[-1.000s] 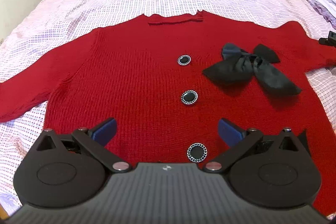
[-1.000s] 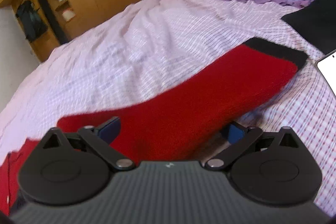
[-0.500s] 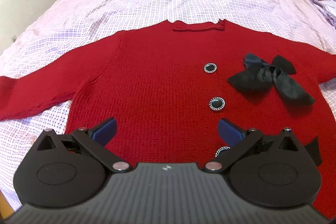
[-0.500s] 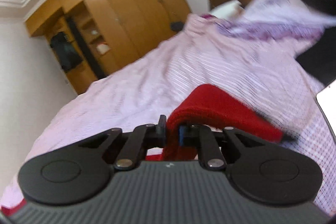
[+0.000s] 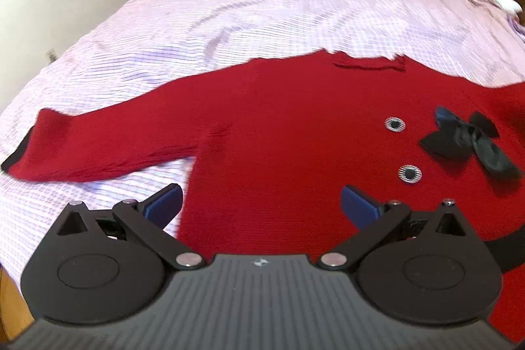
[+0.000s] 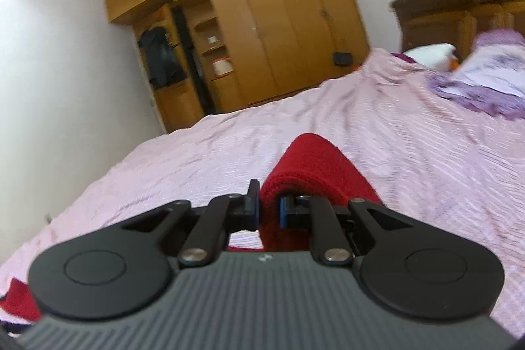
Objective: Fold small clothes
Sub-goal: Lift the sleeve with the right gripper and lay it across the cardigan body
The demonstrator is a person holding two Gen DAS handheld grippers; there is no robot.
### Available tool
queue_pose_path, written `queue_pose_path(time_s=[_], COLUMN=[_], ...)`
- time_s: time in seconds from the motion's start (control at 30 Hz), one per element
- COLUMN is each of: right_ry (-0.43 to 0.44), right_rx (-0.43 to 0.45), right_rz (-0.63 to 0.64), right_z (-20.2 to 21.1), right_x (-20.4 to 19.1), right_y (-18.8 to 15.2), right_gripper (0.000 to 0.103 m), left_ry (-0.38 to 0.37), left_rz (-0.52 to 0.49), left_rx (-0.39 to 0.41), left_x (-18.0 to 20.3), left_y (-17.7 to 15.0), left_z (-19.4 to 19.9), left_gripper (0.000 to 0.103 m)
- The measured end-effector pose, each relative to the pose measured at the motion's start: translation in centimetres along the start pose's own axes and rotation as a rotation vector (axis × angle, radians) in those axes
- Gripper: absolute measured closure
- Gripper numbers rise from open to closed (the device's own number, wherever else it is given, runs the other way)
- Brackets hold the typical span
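Note:
A small red knitted cardigan [image 5: 295, 133] lies spread face up on the bed, with silver-rimmed black buttons [image 5: 409, 174] and a black bow [image 5: 472, 143] at the right. Its left sleeve [image 5: 98, 146], ending in a black cuff, stretches out to the left. My left gripper [image 5: 261, 202] hovers open above the hem near the garment's left side, with nothing between its blue pads. In the right wrist view my right gripper [image 6: 269, 209] is shut on the red right sleeve [image 6: 315, 166], which is lifted off the bed and drapes over the fingers.
The pink checked bedspread [image 5: 262, 22] covers the whole bed. Purple bedding and a pillow [image 6: 475, 81] lie by the dark wooden headboard [image 6: 459, 9]. A wooden wardrobe [image 6: 262, 38] and a white wall stand beyond the bed's far edge.
My right gripper closed on the right sleeve and lifted it off the bed, tilting up. The left gripper shifted left across the cardigan, bringing the left sleeve and its cuff into view.

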State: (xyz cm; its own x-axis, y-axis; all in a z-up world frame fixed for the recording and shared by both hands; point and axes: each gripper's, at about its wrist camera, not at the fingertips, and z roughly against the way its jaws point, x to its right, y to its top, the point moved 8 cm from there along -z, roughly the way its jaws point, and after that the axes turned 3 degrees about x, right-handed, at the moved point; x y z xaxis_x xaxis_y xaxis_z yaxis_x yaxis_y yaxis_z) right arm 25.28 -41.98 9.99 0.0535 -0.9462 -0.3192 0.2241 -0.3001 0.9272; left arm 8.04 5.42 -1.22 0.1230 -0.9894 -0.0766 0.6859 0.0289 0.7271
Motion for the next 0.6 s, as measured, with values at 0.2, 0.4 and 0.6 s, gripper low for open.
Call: queue_pose_path(time_s=[0.2, 0.4, 0.6], right_ry=[0.084, 0.147, 0.155], right_rx=[-0.054, -0.222, -0.358], right_rz=[0.051, 0.119, 0.077], right_z=[-2.4, -5.0, -5.9], right_x=[-7.3, -13.2, -15.1], right_y=[-3.1, -10.7, -16.6], right_gripper=[0.089, 0.089, 0.086], left_ry=[0.018, 0.020, 0.015], left_rz=[0.072, 0.099, 0.136], left_rx=[0.002, -0.019, -0.044], left_x=[-3.8, -6.0, -7.2], left_y=[-0.5, -1.7, -2.6], left_z=[0.2, -0.4, -1.1], left_gripper=[0.000, 0.000, 0.000])
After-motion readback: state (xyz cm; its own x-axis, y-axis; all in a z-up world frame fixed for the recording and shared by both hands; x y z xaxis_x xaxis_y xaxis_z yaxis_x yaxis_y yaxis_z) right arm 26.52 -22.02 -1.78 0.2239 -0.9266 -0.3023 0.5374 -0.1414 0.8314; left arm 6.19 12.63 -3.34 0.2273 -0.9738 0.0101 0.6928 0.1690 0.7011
